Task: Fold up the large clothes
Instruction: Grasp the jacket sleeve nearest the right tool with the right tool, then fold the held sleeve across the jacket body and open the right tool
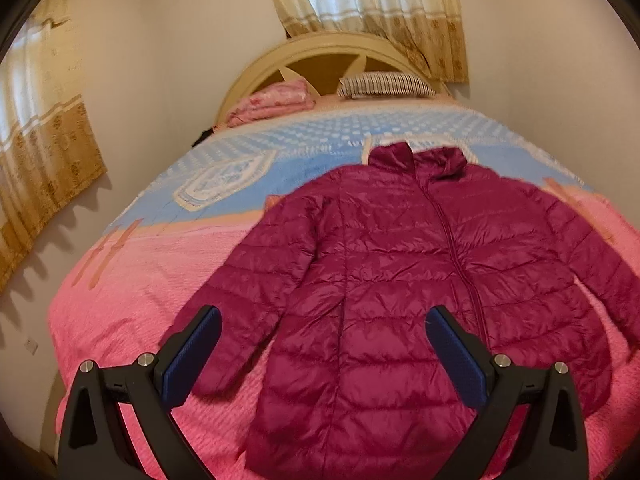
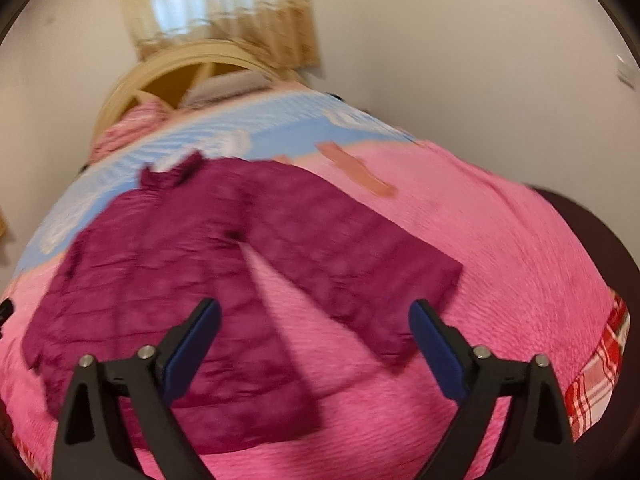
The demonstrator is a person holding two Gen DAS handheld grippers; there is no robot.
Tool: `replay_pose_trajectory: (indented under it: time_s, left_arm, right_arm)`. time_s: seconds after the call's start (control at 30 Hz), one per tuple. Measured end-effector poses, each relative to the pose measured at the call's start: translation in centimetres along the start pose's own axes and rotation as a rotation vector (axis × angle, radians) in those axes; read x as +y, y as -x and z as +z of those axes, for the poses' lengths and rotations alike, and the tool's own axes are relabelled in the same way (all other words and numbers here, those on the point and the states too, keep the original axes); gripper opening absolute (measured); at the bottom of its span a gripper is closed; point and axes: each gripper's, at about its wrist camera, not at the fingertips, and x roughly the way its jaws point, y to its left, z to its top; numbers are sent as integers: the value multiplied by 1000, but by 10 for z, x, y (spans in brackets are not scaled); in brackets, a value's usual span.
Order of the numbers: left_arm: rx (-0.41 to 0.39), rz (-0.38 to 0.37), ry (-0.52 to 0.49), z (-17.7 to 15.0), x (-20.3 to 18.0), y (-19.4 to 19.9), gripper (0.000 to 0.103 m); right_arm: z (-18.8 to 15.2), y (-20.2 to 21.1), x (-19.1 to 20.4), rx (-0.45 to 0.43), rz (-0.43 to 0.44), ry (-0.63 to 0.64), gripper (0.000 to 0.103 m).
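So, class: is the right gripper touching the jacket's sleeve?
Apart. In the right wrist view the right gripper hangs open above the jacket, nothing between its fingers.

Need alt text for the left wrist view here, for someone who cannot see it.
A magenta puffer jacket lies spread flat, front up and zipped, sleeves out, on a pink and blue bedspread. The open left gripper hovers above its hem, holding nothing. Pillows and a headboard sit beyond.
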Motion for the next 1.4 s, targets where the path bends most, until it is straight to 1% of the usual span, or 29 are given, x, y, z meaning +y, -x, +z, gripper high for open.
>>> replay_pose_trajectory:
  time_s: [0.13,0.23,0.37,0.4,0.43,0.47,0.5,0.57,0.6,0.67,0.77,0.87,0.97,1.13,1.27,1.4]
  left_arm:
    - [18,-10,-34,8,-22,-34,102]
    - [34,-3,-62,16,-38,-57,102]
    - [57,13,-85,23,-56,-84,102]
    - [65,14,-88,24,-59,-91,102]
    - [78,14,-90,26,-63,-100,102]
    - [86,18,-90,27,-65,-106,102]
    - [95,22,-91,29,-68,-112,102]
    - [116,32,-97,34,-72,-127,102]
    - [124,37,-99,38,-73,-133,102]
    - [125,45,-95,45,-71,-139,102]
    - [105,68,-90,59,-61,-143,102]
    - [93,86,-60,74,-45,-149,102]
    - [84,111,-26,87,-23,-156,102]
    - [97,151,35,99,13,-171,102]
    - [96,186,70,107,40,-185,102]
    - [98,226,99,109,66,-196,102]
  right_arm:
    - [2,-29,-40,63,-56,-101,88]
    - [4,-47,-59,85,-83,-144,83]
    - [5,-71,-71,125,-98,-164,76]
    - [5,-77,-73,138,-93,-166,70]
    - [5,-82,-73,147,-82,-165,67]
    - [6,-84,-73,143,-80,-158,61]
    - [7,-85,-71,134,-82,-135,46]
    - [10,-92,-67,137,-49,-104,23]
    - [11,-92,-65,132,-47,-93,19]
    - [18,-93,-61,107,-34,-70,15]
    - [35,-81,-51,40,-29,-31,14]
    - [60,-68,-30,-26,-14,26,14]
    - [85,-57,1,-76,16,101,13]
    - [118,-46,76,-161,67,251,13]
    - [132,-49,141,-203,109,363,13]
    - [130,-65,207,-210,150,470,12]
